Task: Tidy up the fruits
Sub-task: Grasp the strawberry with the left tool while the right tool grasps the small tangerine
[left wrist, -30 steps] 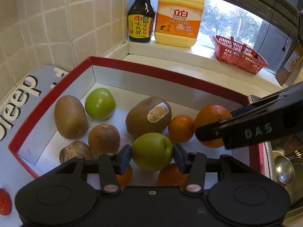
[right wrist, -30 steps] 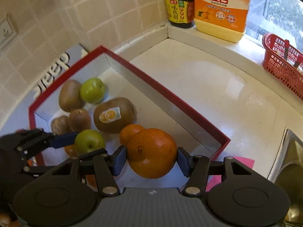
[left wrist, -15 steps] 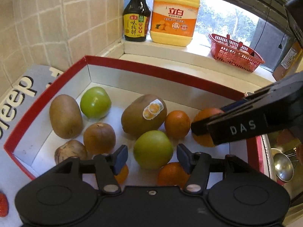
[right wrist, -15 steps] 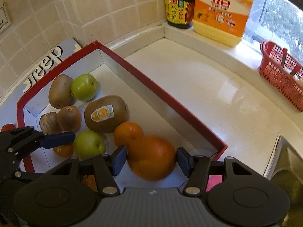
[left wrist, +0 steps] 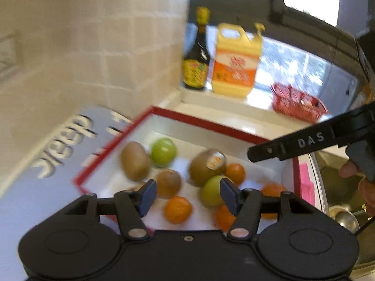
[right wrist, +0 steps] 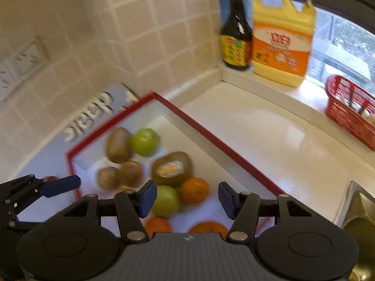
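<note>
A red-rimmed white box (left wrist: 206, 123) (right wrist: 211, 135) holds several fruits: kiwis, two green apples and several oranges. The large orange (right wrist: 208, 228) lies at the box's near end, below my right gripper. My right gripper (right wrist: 186, 197) is open and empty, raised above the box. My left gripper (left wrist: 186, 196) is open and empty, also above the box; a green apple (left wrist: 212, 193) and an orange (left wrist: 177, 209) lie below it. The stickered kiwi (left wrist: 206, 169) (right wrist: 172, 169) sits mid-box. Both views are blurred.
A soy sauce bottle (right wrist: 235, 37) and a yellow detergent jug (right wrist: 282, 39) stand on the window sill. A red basket (right wrist: 351, 112) is at the right. A steel sink (right wrist: 358, 215) lies right of the box. The tiled wall is to the left.
My right gripper let go of the large orange, which now lies in the box. My left gripper released the green apple. Both grippers opened and pulled up and back.
</note>
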Tool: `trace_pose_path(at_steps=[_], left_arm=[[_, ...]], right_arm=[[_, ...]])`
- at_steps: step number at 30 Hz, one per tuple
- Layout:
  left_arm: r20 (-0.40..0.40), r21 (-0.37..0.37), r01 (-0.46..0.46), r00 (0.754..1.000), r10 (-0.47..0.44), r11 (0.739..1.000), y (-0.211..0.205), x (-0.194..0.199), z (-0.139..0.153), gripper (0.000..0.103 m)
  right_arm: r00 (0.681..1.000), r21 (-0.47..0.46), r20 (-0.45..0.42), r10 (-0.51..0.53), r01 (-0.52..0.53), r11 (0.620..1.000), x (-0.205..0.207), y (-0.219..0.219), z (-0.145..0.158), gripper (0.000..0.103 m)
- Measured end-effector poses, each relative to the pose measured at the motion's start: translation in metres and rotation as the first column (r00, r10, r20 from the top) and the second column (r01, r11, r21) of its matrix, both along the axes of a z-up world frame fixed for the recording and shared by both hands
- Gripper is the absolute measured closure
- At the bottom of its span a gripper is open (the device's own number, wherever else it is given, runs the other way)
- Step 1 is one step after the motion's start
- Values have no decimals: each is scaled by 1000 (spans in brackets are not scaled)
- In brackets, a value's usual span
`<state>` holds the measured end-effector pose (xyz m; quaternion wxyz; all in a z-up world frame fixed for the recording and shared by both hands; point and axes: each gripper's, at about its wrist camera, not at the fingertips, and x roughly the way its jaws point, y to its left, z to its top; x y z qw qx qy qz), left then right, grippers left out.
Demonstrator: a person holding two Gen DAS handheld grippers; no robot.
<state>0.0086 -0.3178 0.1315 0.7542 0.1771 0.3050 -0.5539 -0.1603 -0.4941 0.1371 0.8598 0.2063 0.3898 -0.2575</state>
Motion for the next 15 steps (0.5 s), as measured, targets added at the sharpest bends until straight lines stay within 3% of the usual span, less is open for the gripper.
trace_pose_path(at_steps=[4,7,10,15], left_arm=[[42,-53,-106,993,108,993,42,16,26,29],[115,-99,-199,971,209,975,79,32,49,25],[148,-148,-299,936,320,943,117,54,72,24],[82,-192,-444,882,465,875,166,93,90,23]], right_arm=[[997,-12,53,64,-64,998,9,23,20,42],[989,-18,84,119,-118,993,19,44,31,42],[976,-29,109,189,-187,982,34,69,39,42],[944,-35,134,302,-300,953,68,110,41,41]])
